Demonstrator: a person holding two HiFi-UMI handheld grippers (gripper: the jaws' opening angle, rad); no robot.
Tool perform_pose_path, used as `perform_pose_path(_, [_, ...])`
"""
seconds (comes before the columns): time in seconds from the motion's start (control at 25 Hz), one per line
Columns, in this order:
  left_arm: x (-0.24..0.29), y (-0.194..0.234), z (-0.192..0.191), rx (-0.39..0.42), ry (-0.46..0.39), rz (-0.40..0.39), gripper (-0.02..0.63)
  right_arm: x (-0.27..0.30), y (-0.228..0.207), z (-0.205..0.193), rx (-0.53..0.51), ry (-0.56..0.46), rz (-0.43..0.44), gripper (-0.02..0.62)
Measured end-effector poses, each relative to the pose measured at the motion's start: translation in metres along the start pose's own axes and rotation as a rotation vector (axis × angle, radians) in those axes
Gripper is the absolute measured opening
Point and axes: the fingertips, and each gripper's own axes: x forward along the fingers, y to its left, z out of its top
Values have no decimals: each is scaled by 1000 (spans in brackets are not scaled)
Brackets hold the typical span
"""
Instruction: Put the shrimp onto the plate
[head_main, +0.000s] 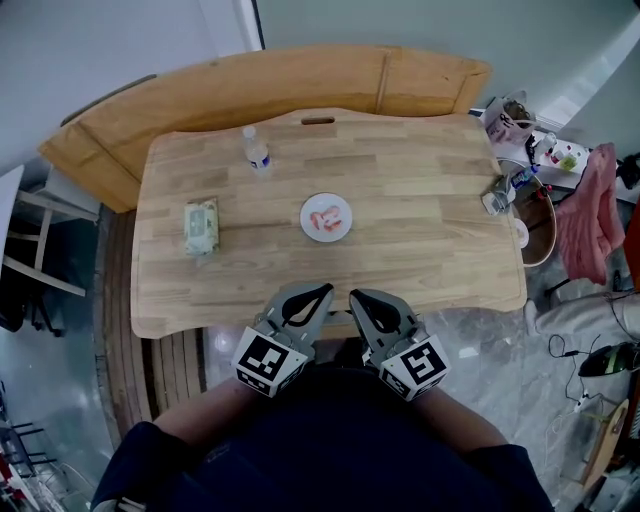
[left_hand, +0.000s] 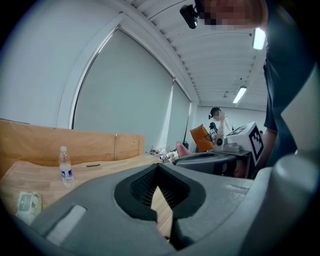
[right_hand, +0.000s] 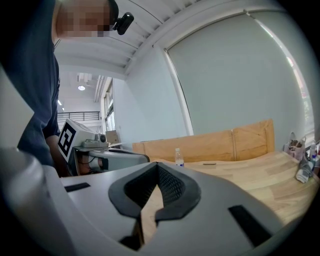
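In the head view, a small white plate (head_main: 341, 231) lies at the middle of the wooden table (head_main: 420, 200), and pink-orange shrimp (head_main: 325, 217) lie on it. Both grippers are held close to the person's body at the table's front edge, well short of the plate. The jaws of my left gripper (head_main: 321, 291) (left_hand: 158, 167) are shut, with nothing between them. My right gripper (head_main: 357, 297) (right_hand: 157, 167) sits beside it with its tips together, also holding nothing. Neither gripper view shows the plate or the shrimp.
A small water bottle (head_main: 256, 150) (left_hand: 65, 167) (right_hand: 179, 157) stands at the table's far left of middle. A pack of wipes (head_main: 201, 226) lies at the left. A wooden bench (head_main: 260, 85) curves behind the table. Bags, a pink cloth (head_main: 590, 210) and cables crowd the right side.
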Motion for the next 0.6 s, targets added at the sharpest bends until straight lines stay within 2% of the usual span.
perform_pose_path(0.6, [1,2,0,-10,-6,8,5,2,-4,1,15,11,-3,9])
